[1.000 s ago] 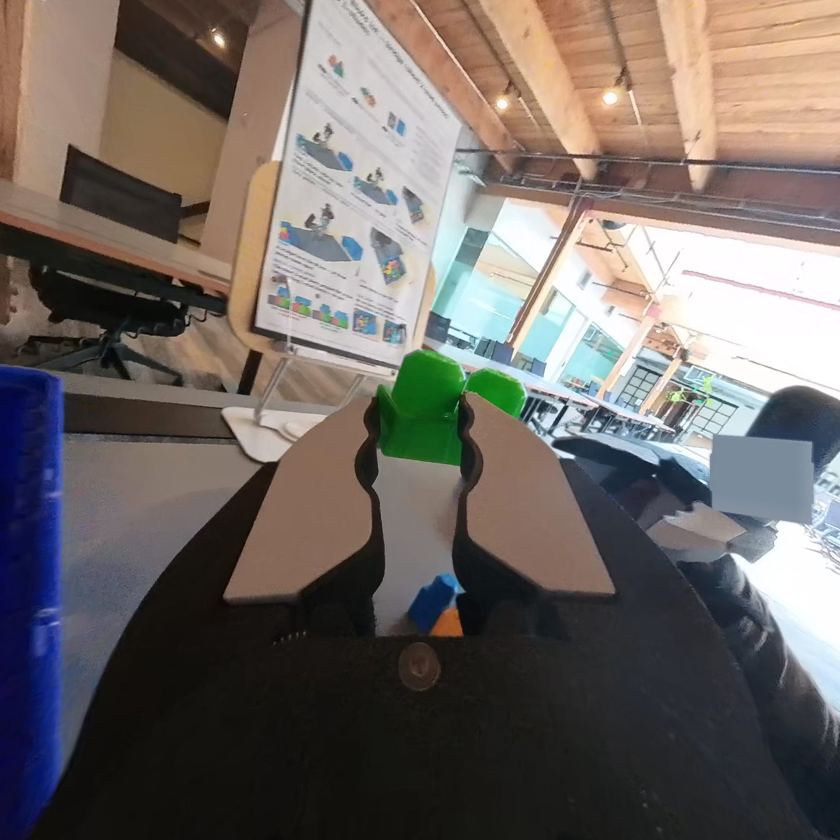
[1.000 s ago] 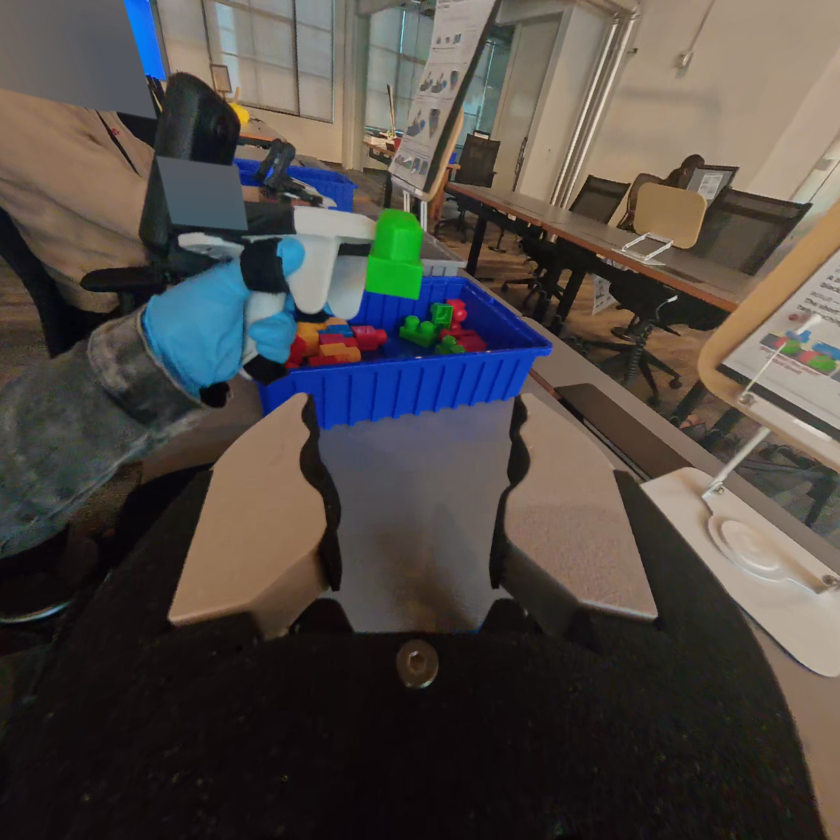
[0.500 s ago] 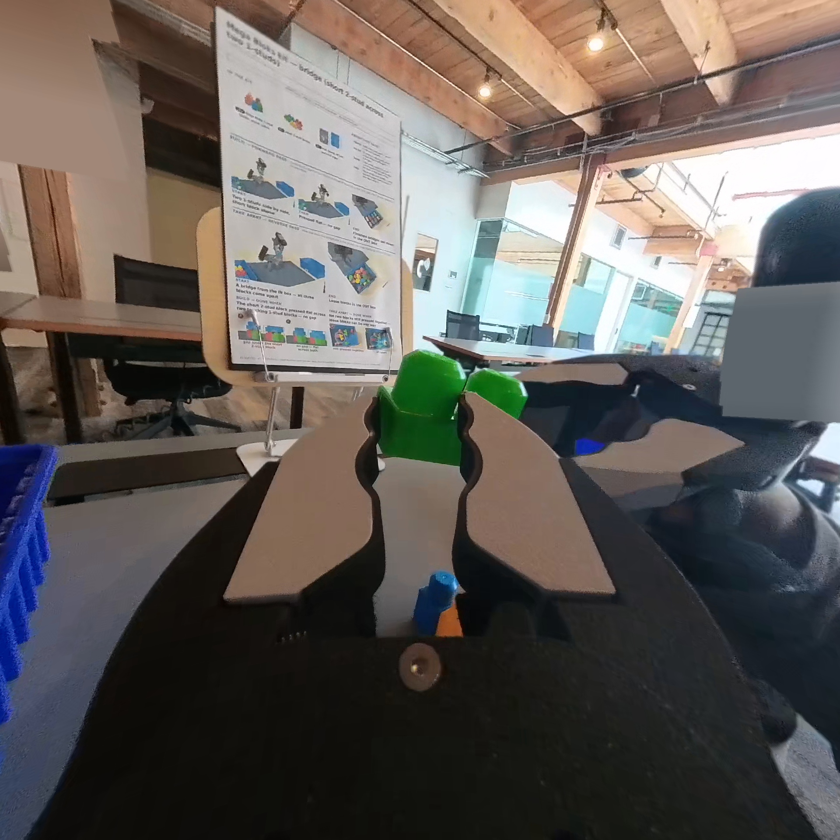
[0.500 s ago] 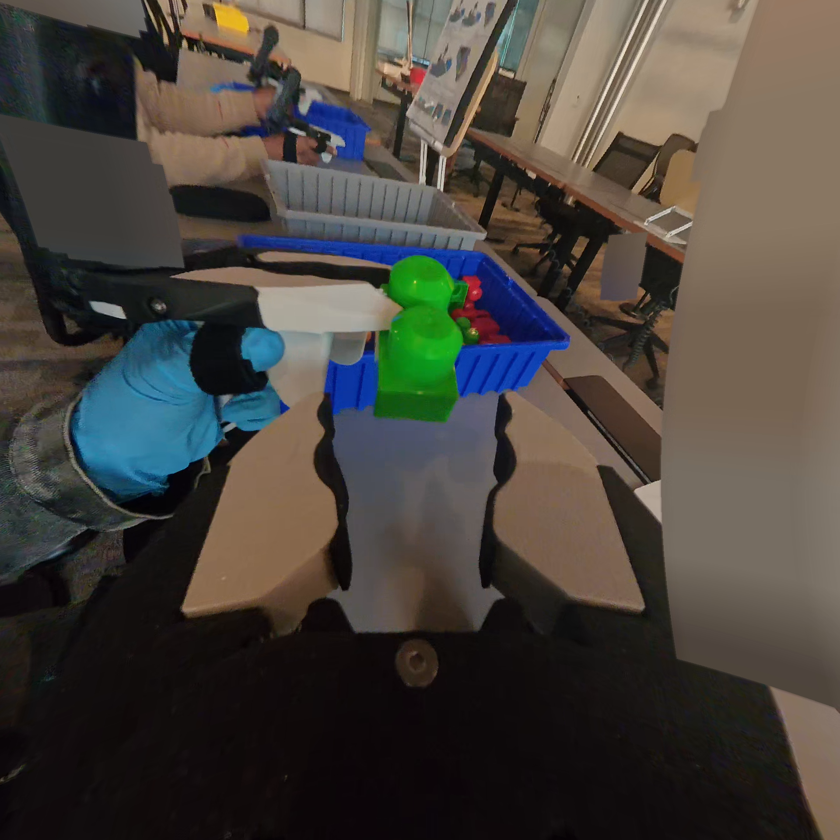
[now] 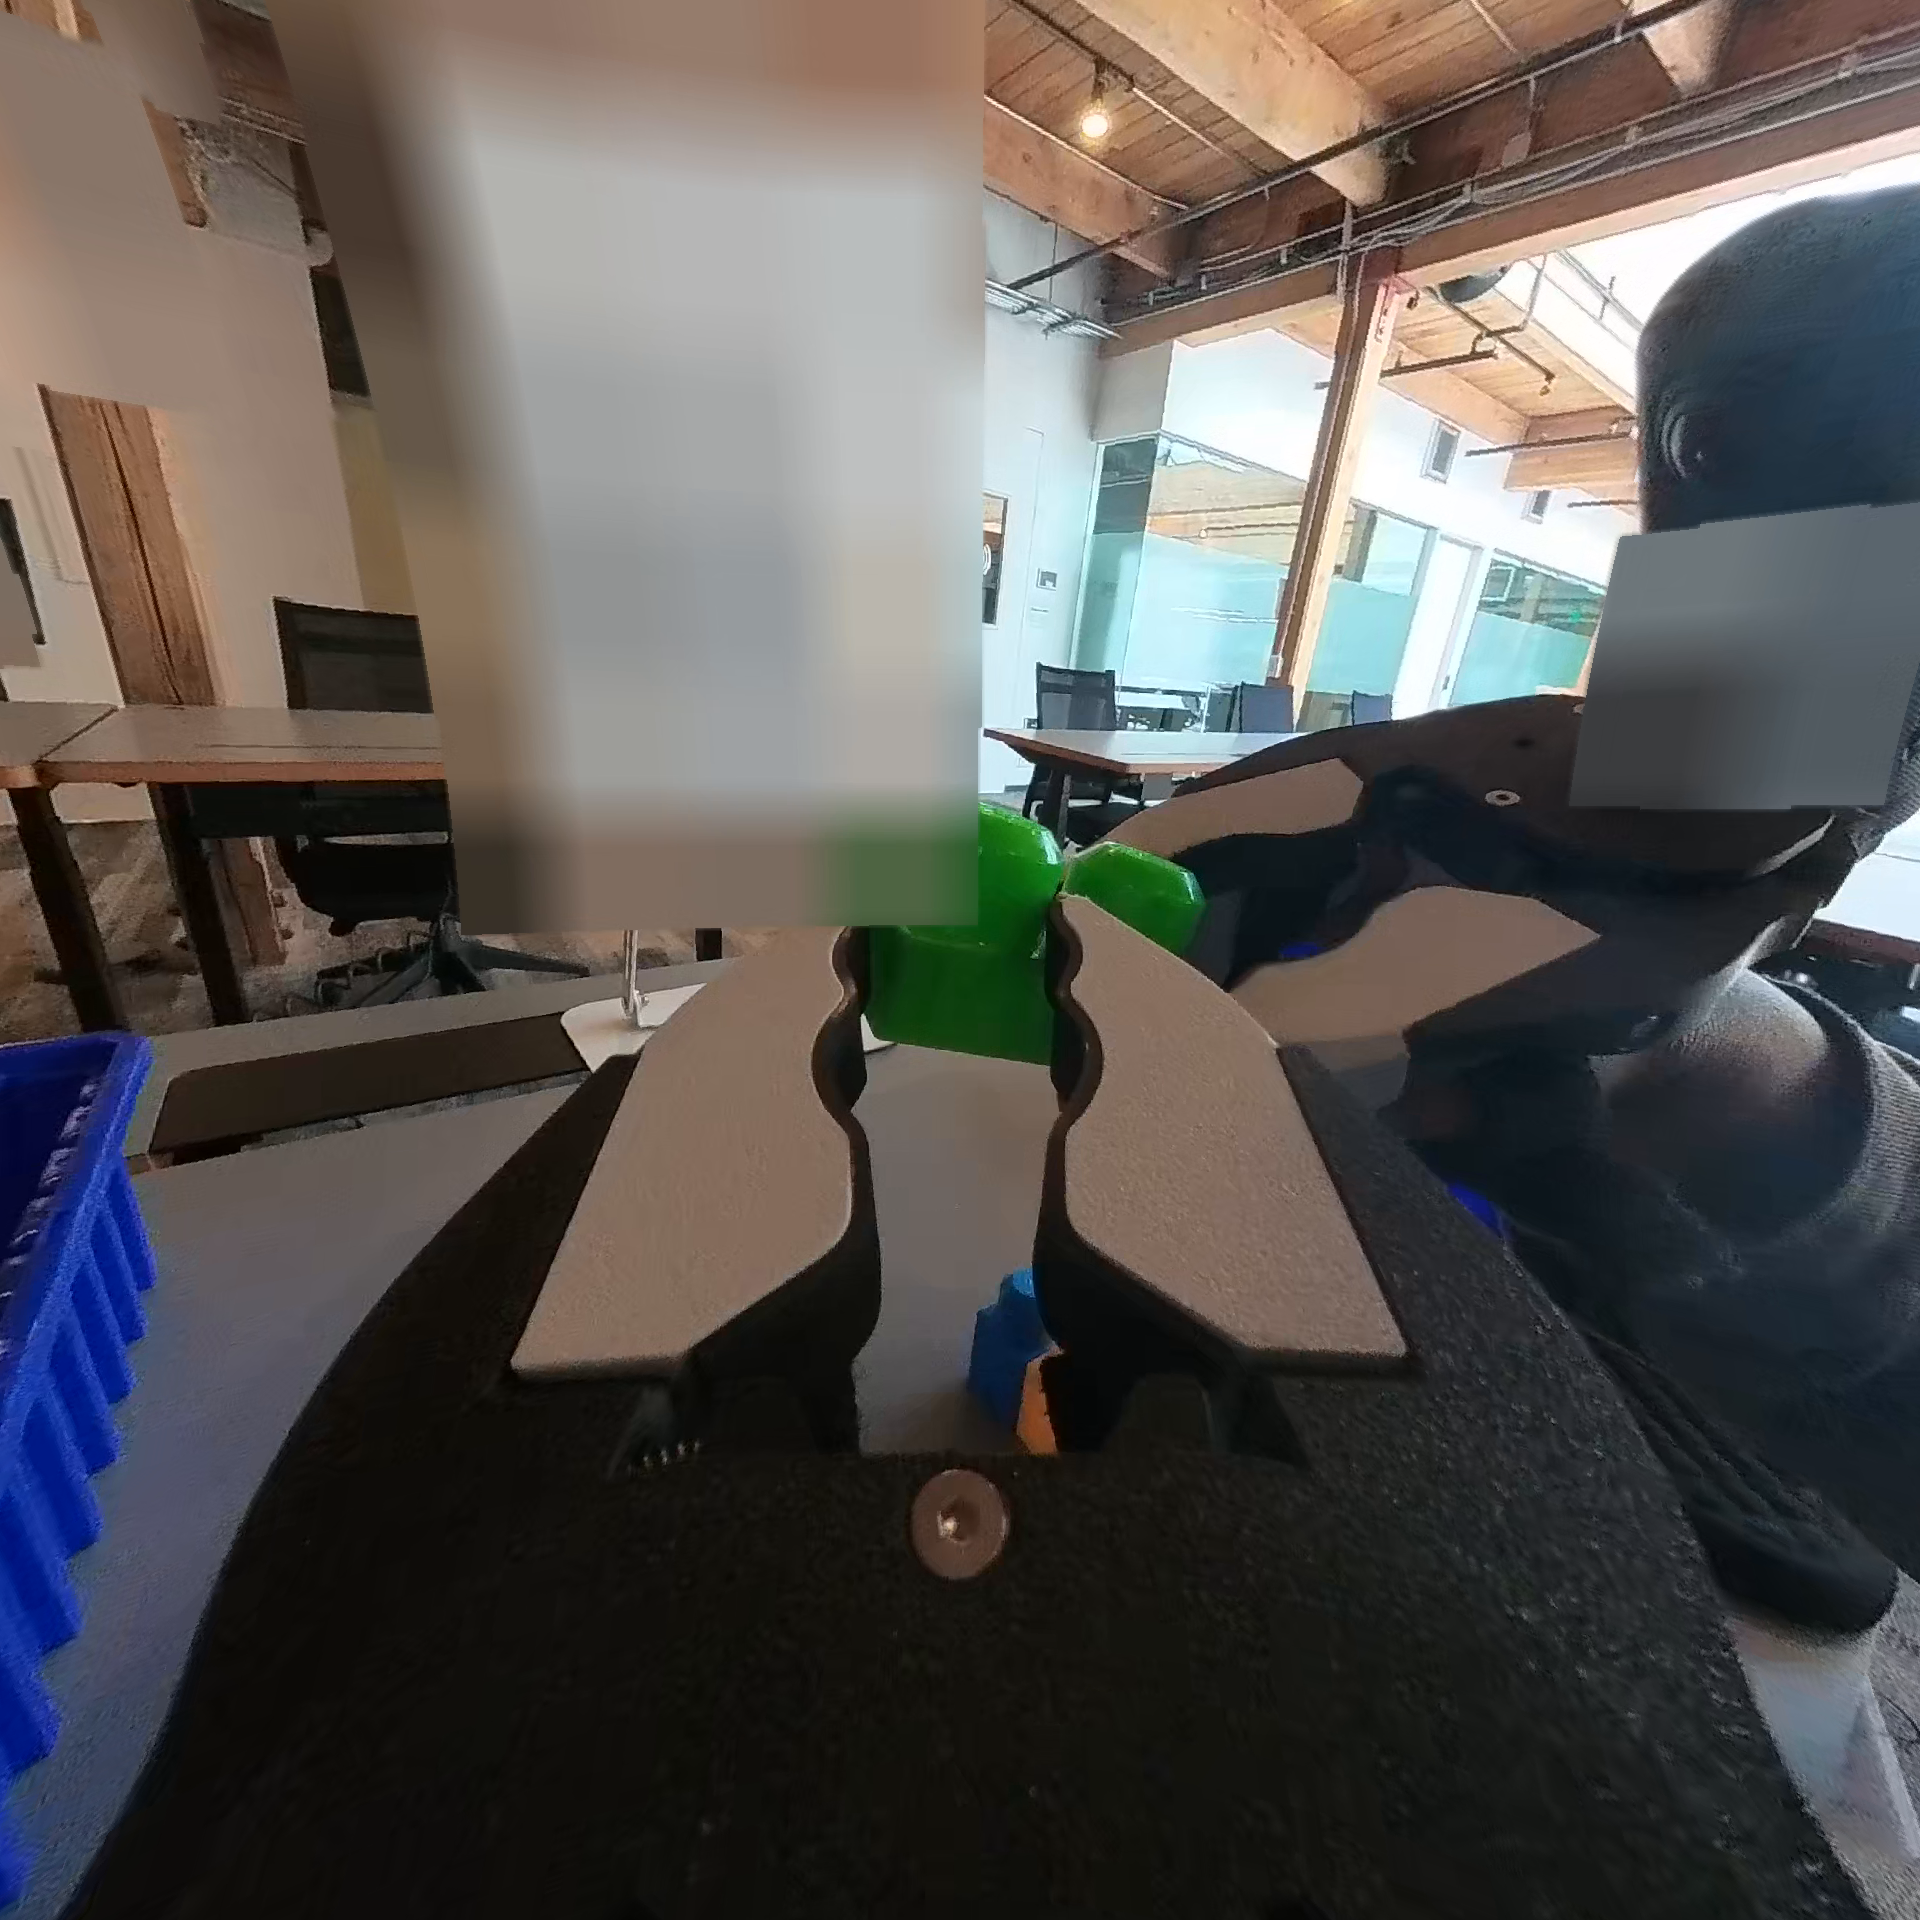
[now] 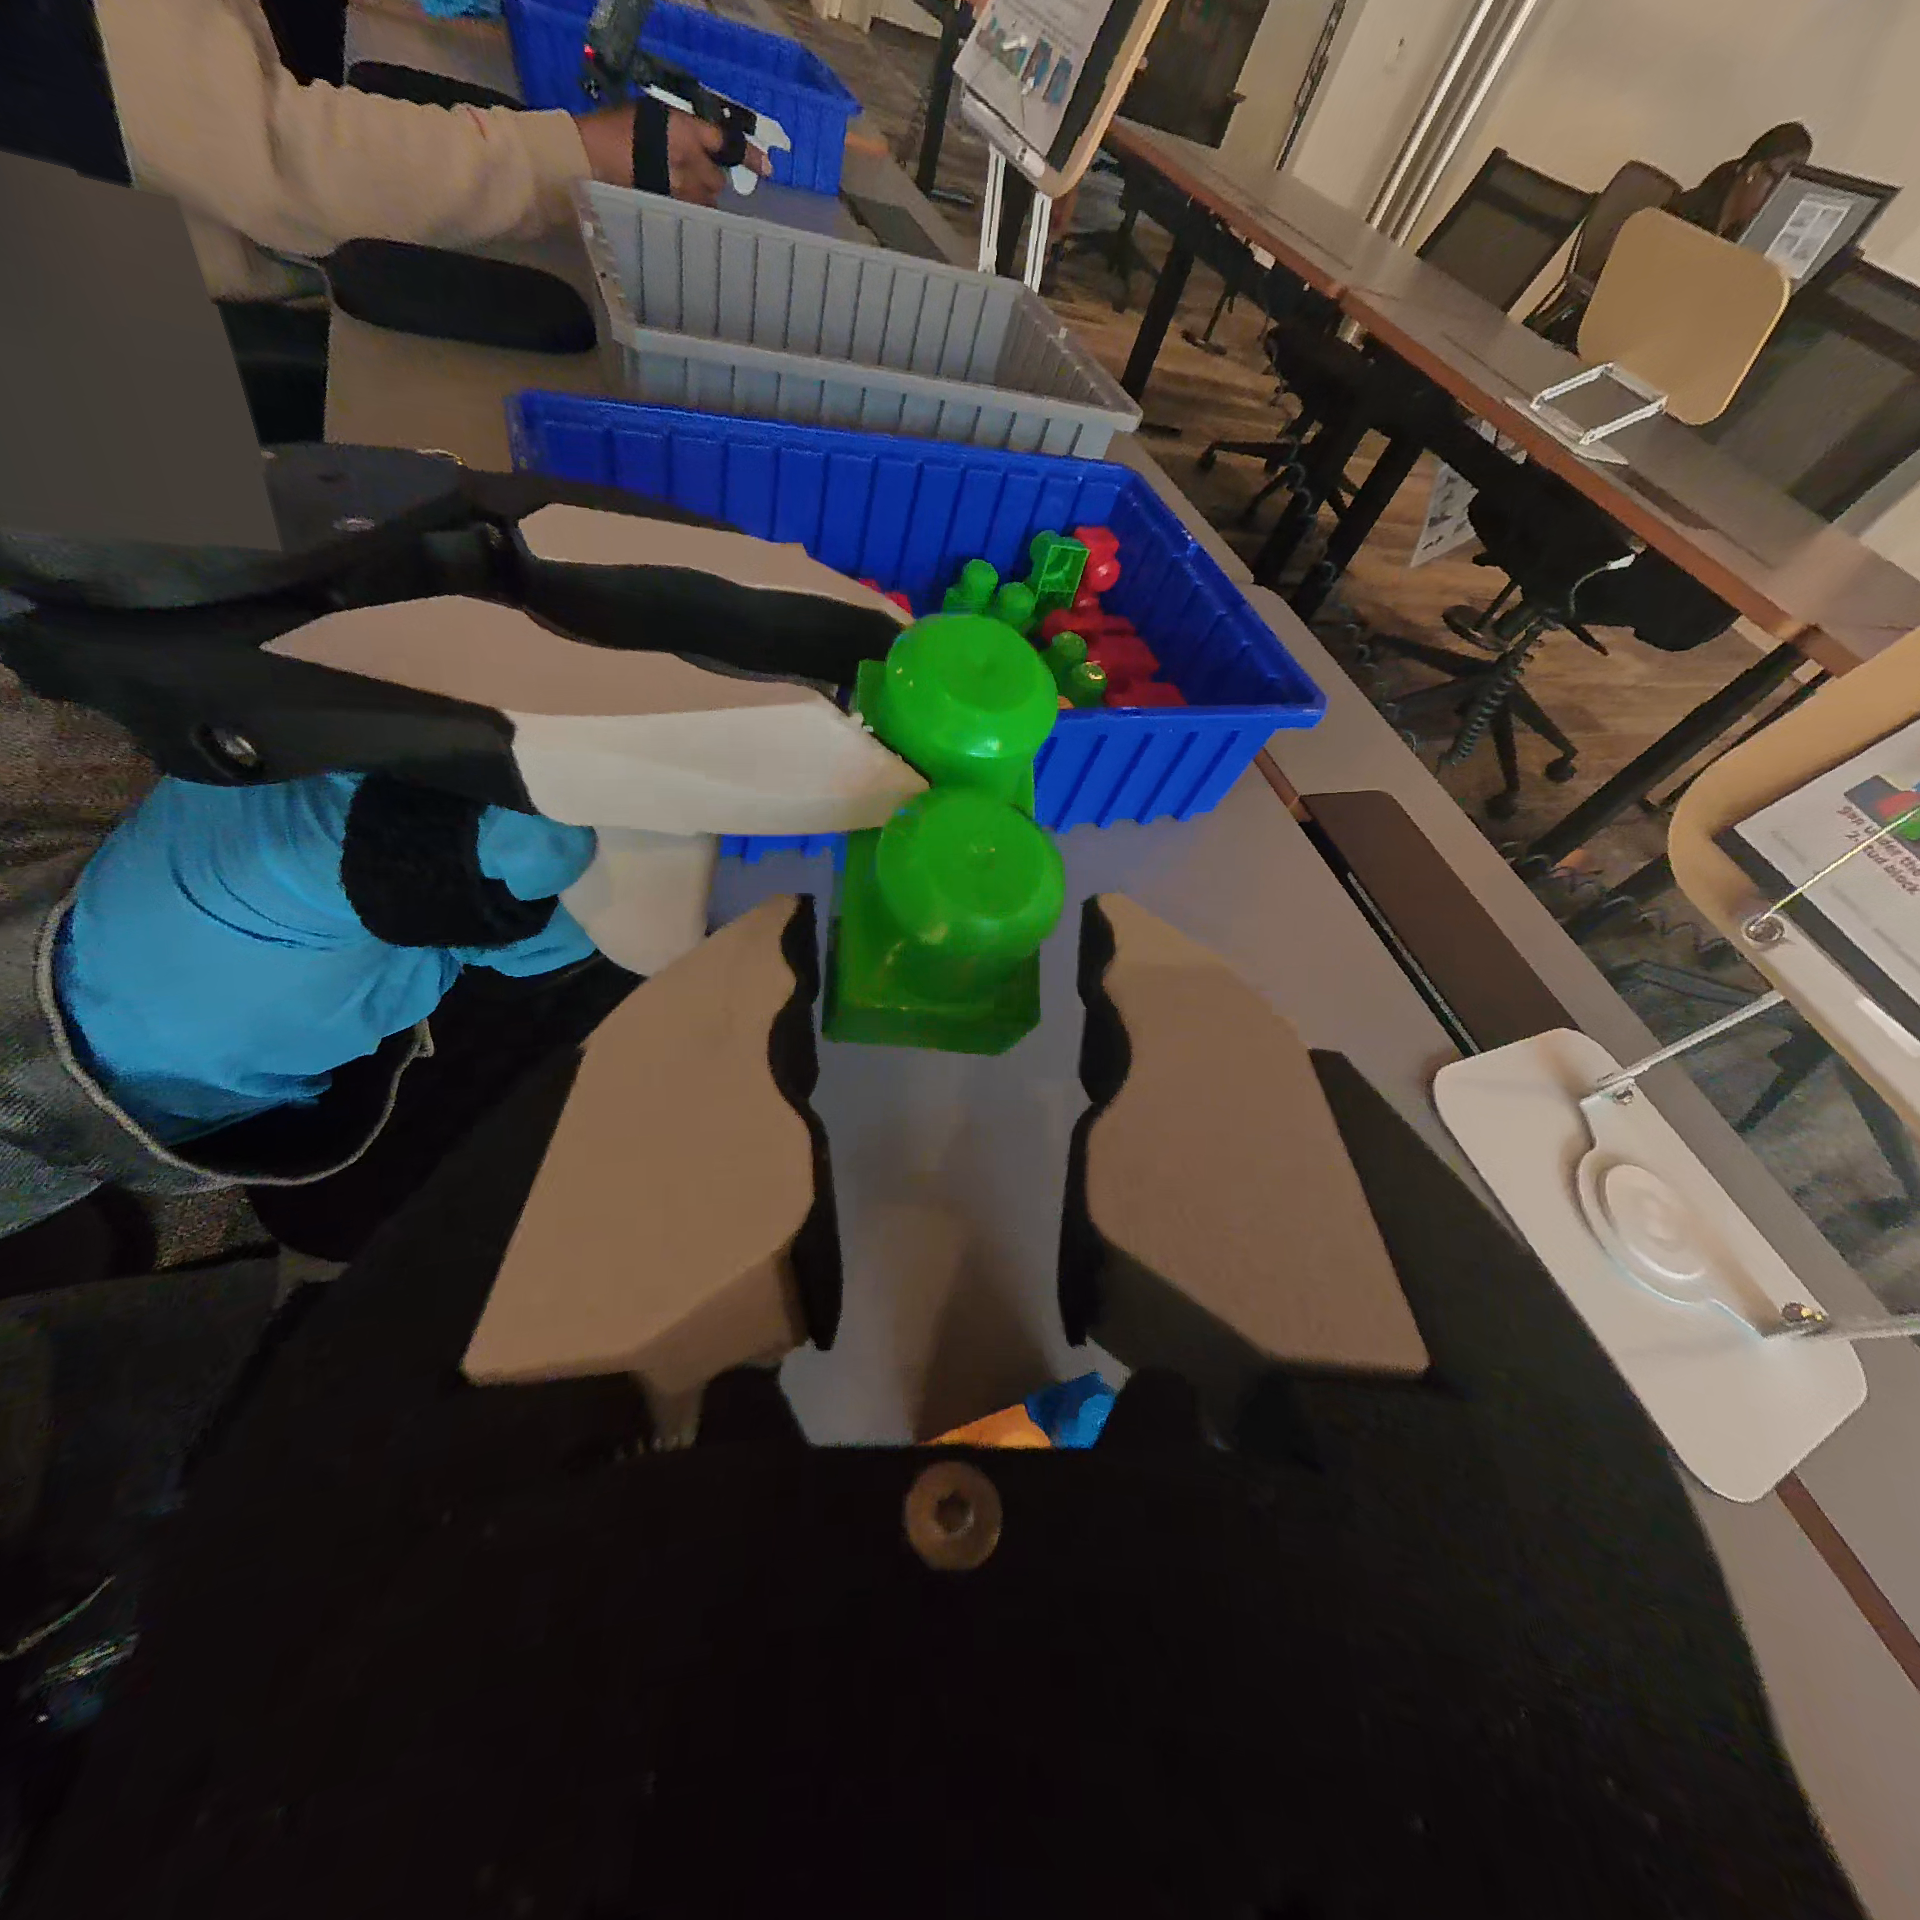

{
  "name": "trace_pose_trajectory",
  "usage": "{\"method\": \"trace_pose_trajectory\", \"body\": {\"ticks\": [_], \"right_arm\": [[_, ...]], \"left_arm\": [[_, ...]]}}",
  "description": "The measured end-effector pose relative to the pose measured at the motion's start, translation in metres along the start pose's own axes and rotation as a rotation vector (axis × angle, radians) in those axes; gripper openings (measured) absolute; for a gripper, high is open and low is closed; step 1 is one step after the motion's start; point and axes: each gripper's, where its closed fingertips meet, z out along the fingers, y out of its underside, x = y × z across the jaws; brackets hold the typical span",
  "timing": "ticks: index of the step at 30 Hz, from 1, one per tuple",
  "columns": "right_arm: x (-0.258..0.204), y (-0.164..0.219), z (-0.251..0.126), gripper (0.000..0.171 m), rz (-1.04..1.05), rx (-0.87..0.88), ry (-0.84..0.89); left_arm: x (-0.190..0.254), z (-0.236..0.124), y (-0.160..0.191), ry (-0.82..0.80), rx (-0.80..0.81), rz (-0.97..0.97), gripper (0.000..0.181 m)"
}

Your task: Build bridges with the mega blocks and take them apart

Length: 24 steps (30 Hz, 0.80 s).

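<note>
My left gripper (image 5: 954, 935) is shut on a green two-stud block (image 5: 961, 997) and holds it in the air above the grey table. In the right wrist view the left gripper (image 6: 909, 707) comes in from the left and grips the block (image 6: 935, 935) at its upper stud. My right gripper (image 6: 945, 966) is open, with its jaws on either side of the block's lower end. It shows at the right in the left wrist view (image 5: 1184, 930). A blue block on an orange one (image 5: 1003, 1340) stands on the table below, also seen in the right wrist view (image 6: 1060, 1413).
A blue bin (image 6: 1143, 748) holding several red and green blocks stands just behind the green block, with its edge in the left wrist view (image 5: 62, 1195). A grey bin (image 6: 831, 312) is beyond it. A white sign stand base (image 6: 1652, 1247) lies at right. Another person works farther along the table. Both grippers' tips are close together, under 4 cm apart.
The left gripper has carried the green block from over the bin toward the right gripper. The right gripper's jaws have narrowed and now sit on either side of the block's end.
</note>
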Motion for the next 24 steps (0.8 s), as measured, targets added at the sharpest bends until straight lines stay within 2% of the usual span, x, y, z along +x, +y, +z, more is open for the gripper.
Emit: {"method": "trace_pose_trajectory", "body": {"ticks": [2, 8, 10, 13, 17, 19, 24], "right_arm": [[-0.002, 0.002, 0.001, 0.038, -0.005, -0.009, -0.015], [-0.005, 0.008, -0.004, 0.037, -0.045, 0.005, -0.073], [-0.008, 0.009, -0.011, 0.037, -0.041, 0.035, -0.135], [-0.014, 0.010, -0.027, 0.037, -0.056, 0.071, -0.252], [-0.029, 0.013, -0.046, 0.037, -0.124, 0.109, -0.421], [-0.035, 0.013, -0.052, 0.037, -0.128, 0.125, -0.477], [-0.046, 0.018, -0.053, 0.037, -0.159, 0.119, -0.518]], "left_arm": [[0.000, 0.001, 0.002, 0.001, -0.007, 0.005, 0.032], [0.008, -0.002, 0.010, 0.105, -0.113, 0.060, 0.037], [0.015, -0.006, 0.011, 0.202, -0.166, 0.110, 0.068], [0.031, -0.022, 0.020, 0.427, -0.284, 0.181, 0.092], [0.056, -0.045, 0.020, 0.707, -0.348, 0.212, 0.084], [0.066, -0.050, 0.019, 0.797, -0.357, 0.178, 0.071], [0.075, -0.043, 0.031, 0.805, -0.389, 0.174, 0.069]]}}
